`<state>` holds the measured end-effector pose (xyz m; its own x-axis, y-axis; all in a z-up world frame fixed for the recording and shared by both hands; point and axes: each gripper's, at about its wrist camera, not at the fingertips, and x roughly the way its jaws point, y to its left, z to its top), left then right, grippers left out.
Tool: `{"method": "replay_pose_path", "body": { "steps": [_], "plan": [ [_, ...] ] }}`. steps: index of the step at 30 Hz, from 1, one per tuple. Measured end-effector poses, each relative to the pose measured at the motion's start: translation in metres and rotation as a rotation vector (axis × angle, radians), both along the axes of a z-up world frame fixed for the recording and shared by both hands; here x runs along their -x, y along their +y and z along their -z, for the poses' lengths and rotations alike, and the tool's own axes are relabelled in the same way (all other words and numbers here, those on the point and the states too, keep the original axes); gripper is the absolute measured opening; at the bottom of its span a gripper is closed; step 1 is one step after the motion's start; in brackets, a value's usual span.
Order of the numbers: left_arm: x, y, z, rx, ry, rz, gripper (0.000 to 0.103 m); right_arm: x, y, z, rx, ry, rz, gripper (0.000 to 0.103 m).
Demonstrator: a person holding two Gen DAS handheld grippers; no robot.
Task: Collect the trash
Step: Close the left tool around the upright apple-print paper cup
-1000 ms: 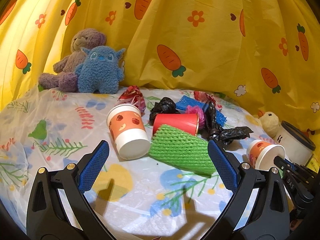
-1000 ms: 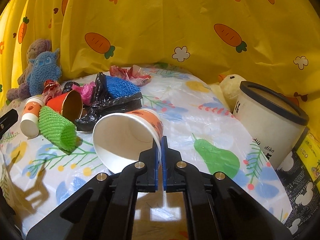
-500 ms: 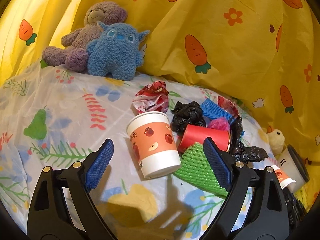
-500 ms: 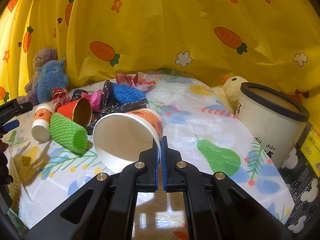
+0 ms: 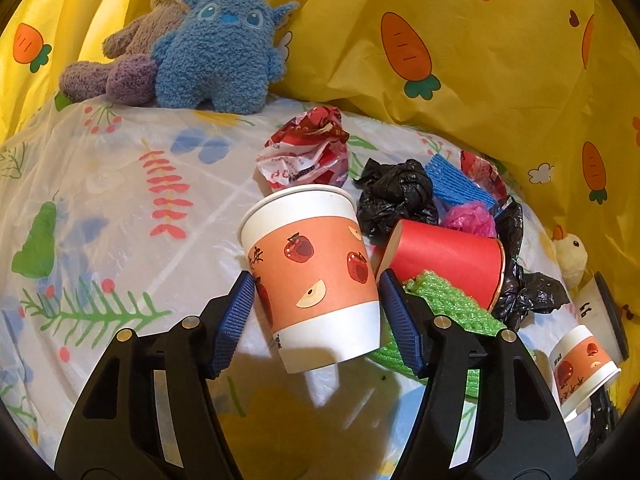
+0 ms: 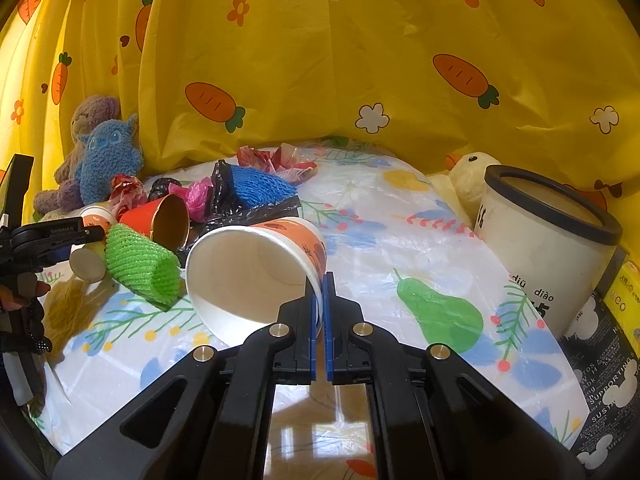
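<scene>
**— What's on the far left?**

My left gripper has its blue pads on either side of the apple-print paper cup. The jaws have just been closing, but I can't tell whether they press on it yet, so I call it not clenched. The cup stands upside down on the printed table cover, wide rim down, with some red writing on its band that I can't read. Behind it lies a crumpled red-and-white wrapper with a barcode.

**— And toward the middle?**

A red cup on its side, gold inside and empty. In front of it, a green foam net sleeve, open end hollow. Behind, black bags, a pink bag and a blue net.

**— Your right tool?**

My right gripper is clamped tight on the rim of a second apple-print cup. It is tipped mouth toward me, white inside, nothing in it.

**— Far right?**

A white bin with a black rim, beside a yellow duck toy. I can't see to its bottom. Its side reads "diū diào". The black packaging below it shows "SUPPORTING".
</scene>
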<state>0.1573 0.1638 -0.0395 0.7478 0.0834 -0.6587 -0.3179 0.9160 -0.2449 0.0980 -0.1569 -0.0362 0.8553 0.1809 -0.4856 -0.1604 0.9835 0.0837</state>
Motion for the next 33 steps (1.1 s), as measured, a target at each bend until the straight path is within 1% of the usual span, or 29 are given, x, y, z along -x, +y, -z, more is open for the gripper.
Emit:
{"method": "replay_pose_path", "body": {
  "steps": [5,8,12,16,19,22,27,31,33],
  "plan": [
    [0.003,0.002,0.001,0.010,-0.024,0.009,0.059,0.001,-0.001,0.000,-0.006,0.000,0.003,0.004],
    [0.009,0.001,-0.003,0.022,-0.054,0.010,0.058,0.002,-0.003,0.000,-0.010,-0.002,0.002,0.004],
    [0.027,-0.007,-0.018,0.007,-0.123,0.024,0.058,0.005,-0.007,-0.002,-0.022,-0.007,0.004,0.004],
    [0.047,-0.025,-0.038,-0.014,-0.195,0.067,0.058,0.009,-0.012,-0.004,-0.031,-0.016,0.007,0.004],
    [0.058,-0.046,-0.051,-0.033,-0.237,0.116,0.058,0.013,-0.017,-0.007,-0.046,-0.022,0.011,0.004],
    [0.064,-0.073,-0.062,-0.035,-0.269,0.183,0.058,0.017,-0.023,-0.010,-0.054,-0.031,0.020,0.004],
    [0.062,-0.130,-0.071,-0.047,-0.291,0.330,0.058,0.025,-0.038,-0.018,-0.050,-0.055,0.051,0.004],
    [0.057,-0.179,-0.077,-0.043,-0.316,0.455,0.058,0.029,-0.056,-0.025,-0.047,-0.077,0.092,0.004],
    [0.055,-0.201,-0.080,-0.043,-0.332,0.501,0.058,0.031,-0.068,-0.028,-0.044,-0.088,0.116,0.004]
  ]
}}
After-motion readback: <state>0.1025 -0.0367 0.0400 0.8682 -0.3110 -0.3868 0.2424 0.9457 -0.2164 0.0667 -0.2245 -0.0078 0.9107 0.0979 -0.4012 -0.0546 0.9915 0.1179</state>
